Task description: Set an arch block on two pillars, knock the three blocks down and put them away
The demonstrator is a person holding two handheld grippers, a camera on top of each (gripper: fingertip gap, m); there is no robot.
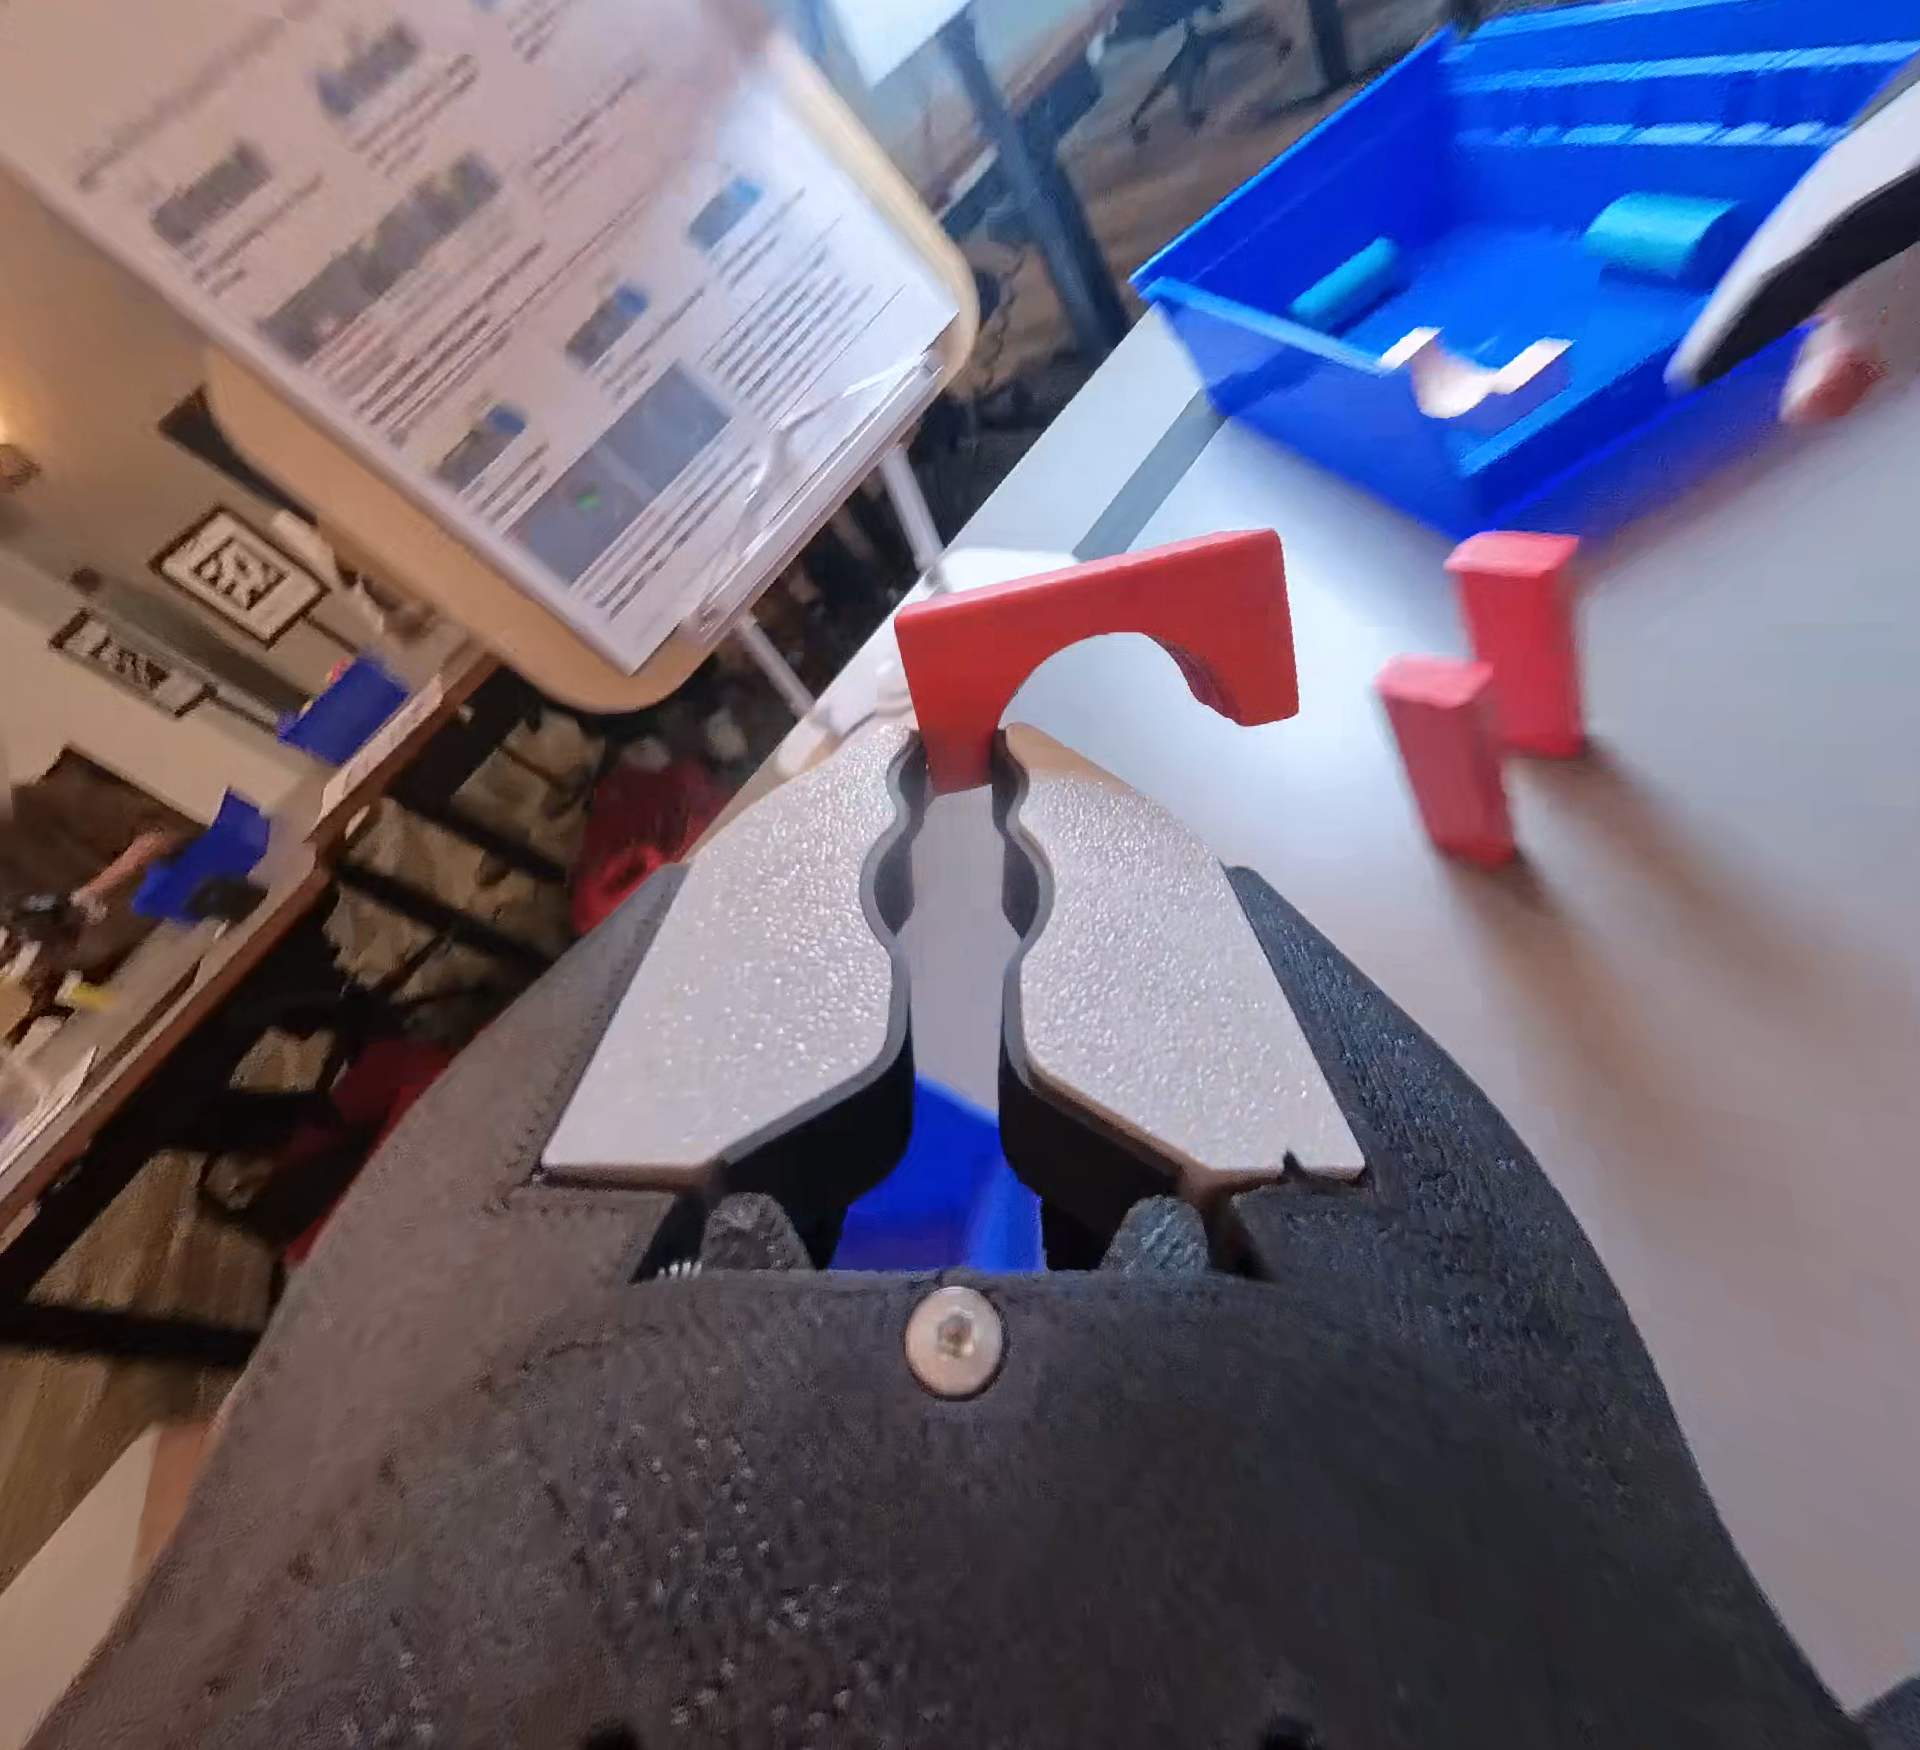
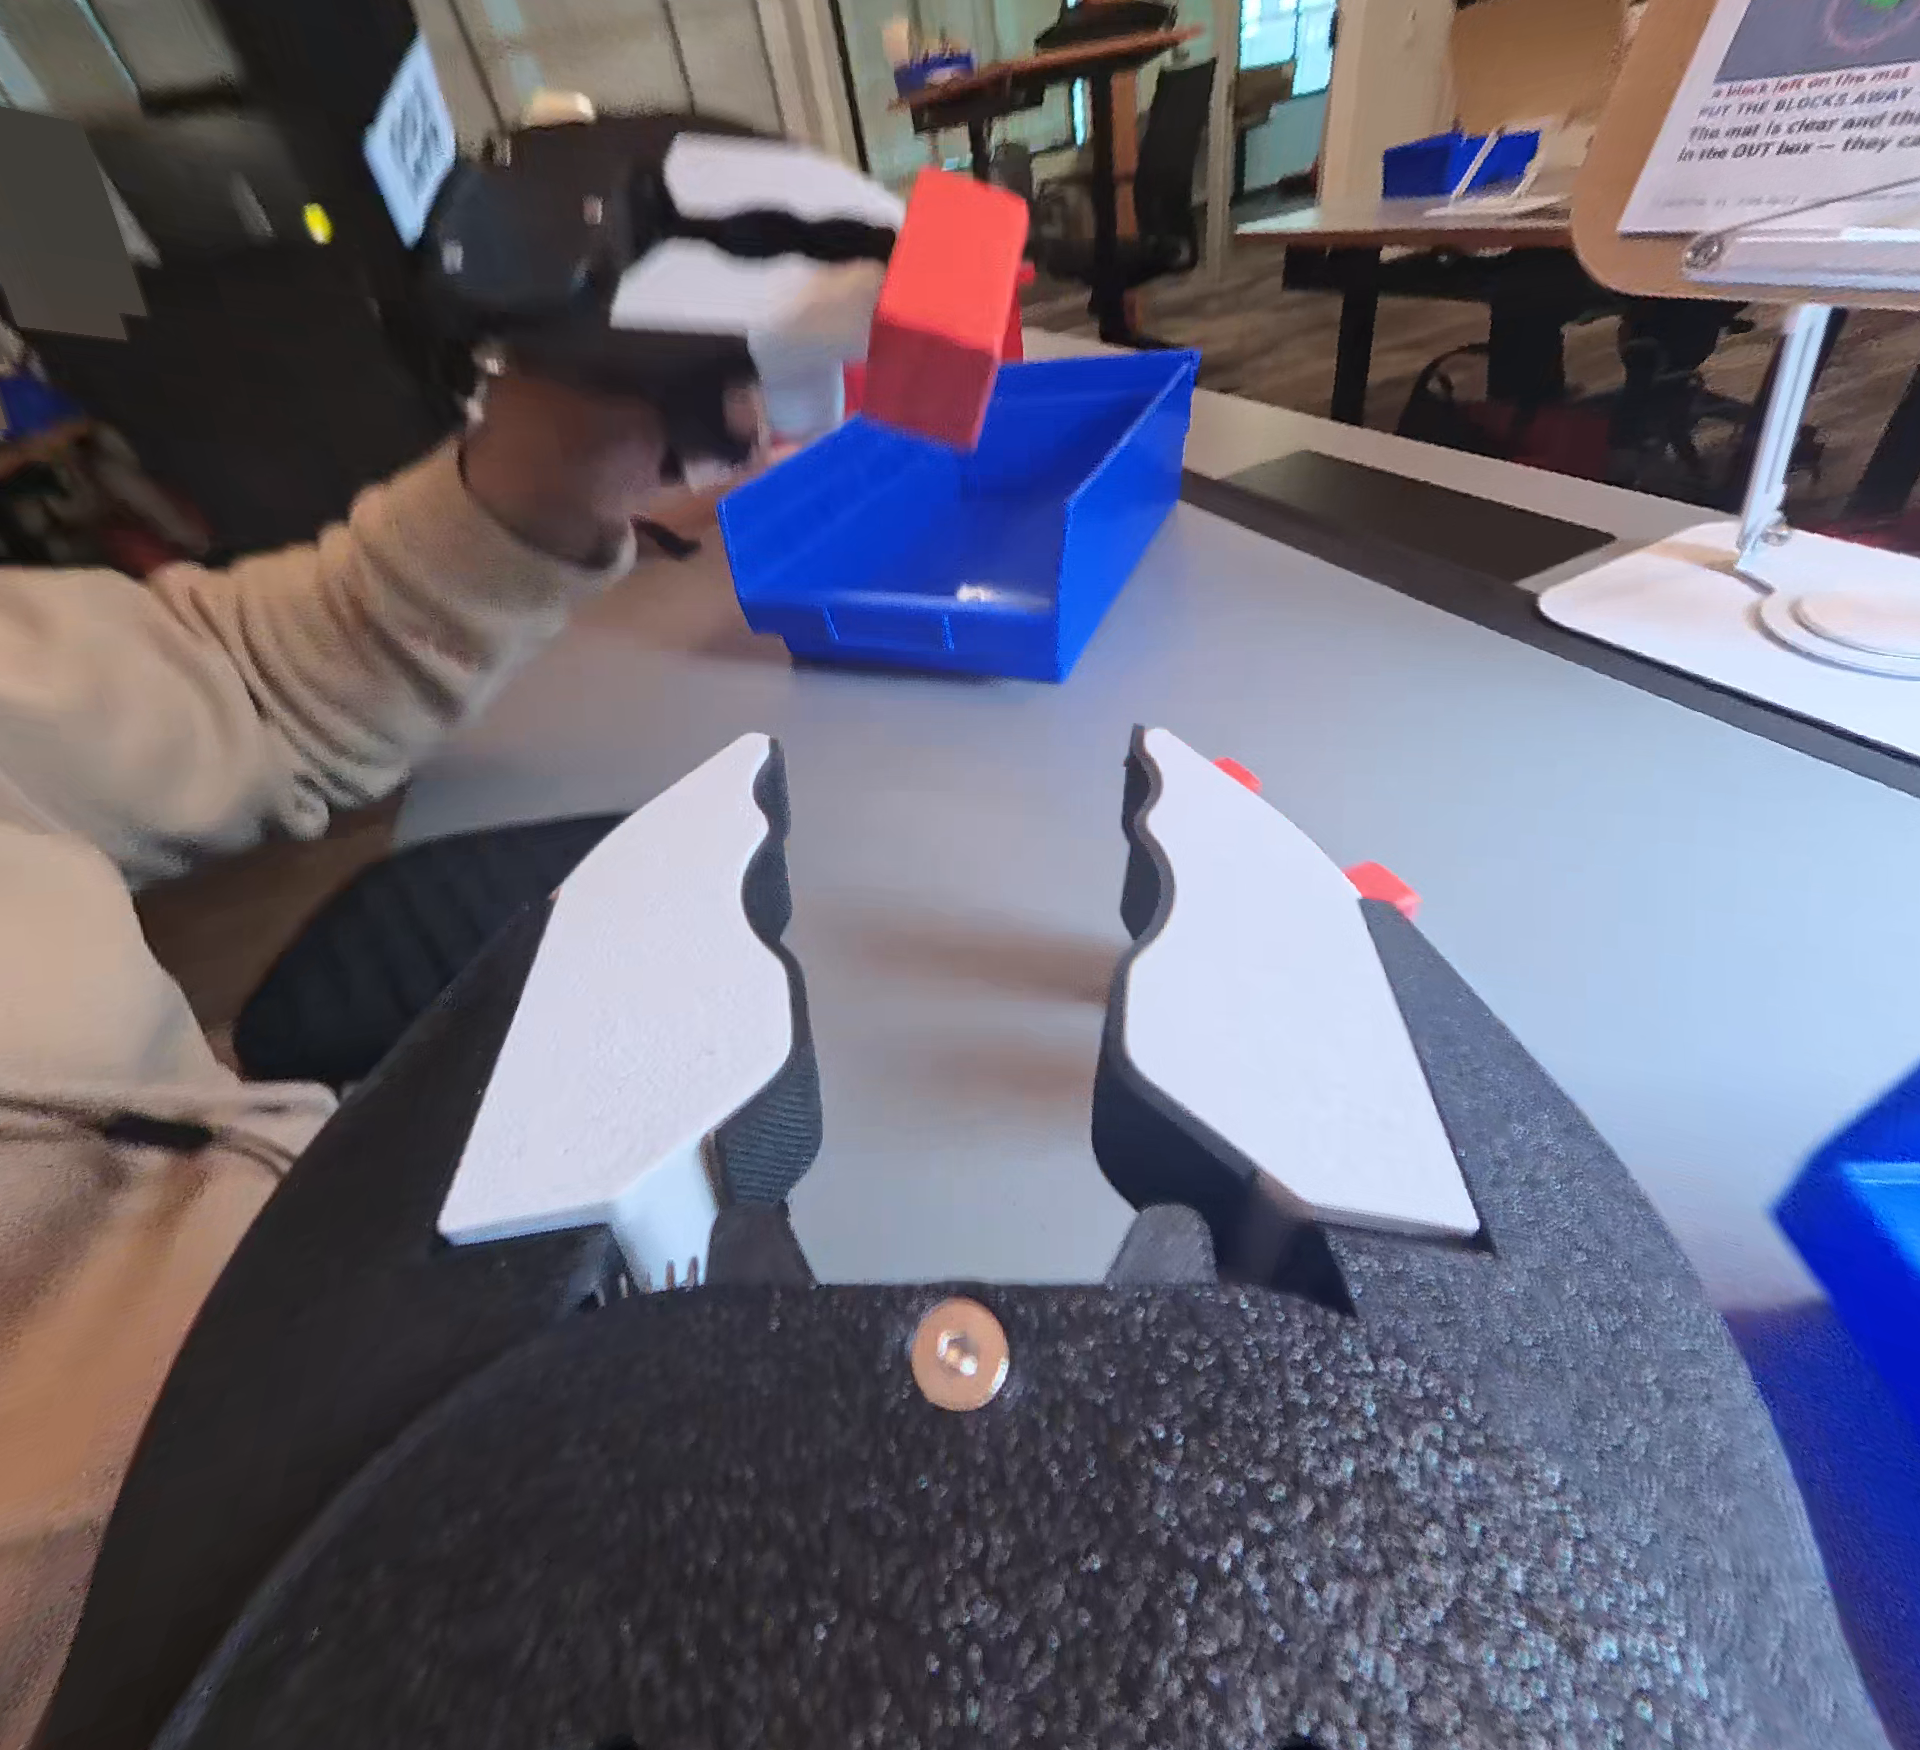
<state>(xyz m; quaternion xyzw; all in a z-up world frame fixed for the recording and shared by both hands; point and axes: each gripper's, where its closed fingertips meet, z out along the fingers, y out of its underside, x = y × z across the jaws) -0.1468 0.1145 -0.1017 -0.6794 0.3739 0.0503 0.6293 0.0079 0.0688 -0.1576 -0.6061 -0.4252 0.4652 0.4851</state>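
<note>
While my left gripper (image 1: 961, 750) pinches one leg of the red arch block (image 1: 1101, 635), held aloft with its span running rightward, the two red pillars (image 1: 1481, 698) stand on the table to its right; my right gripper (image 2: 956, 755) hangs spread, empty.

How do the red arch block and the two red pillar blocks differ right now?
The red arch block is held off the table, pinched by one leg in the left claw; the two red pillar blocks stand upright on the grey table, ungripped. The arch has a curved cutout; the pillars are plain rectangular bars. All are red.
</note>
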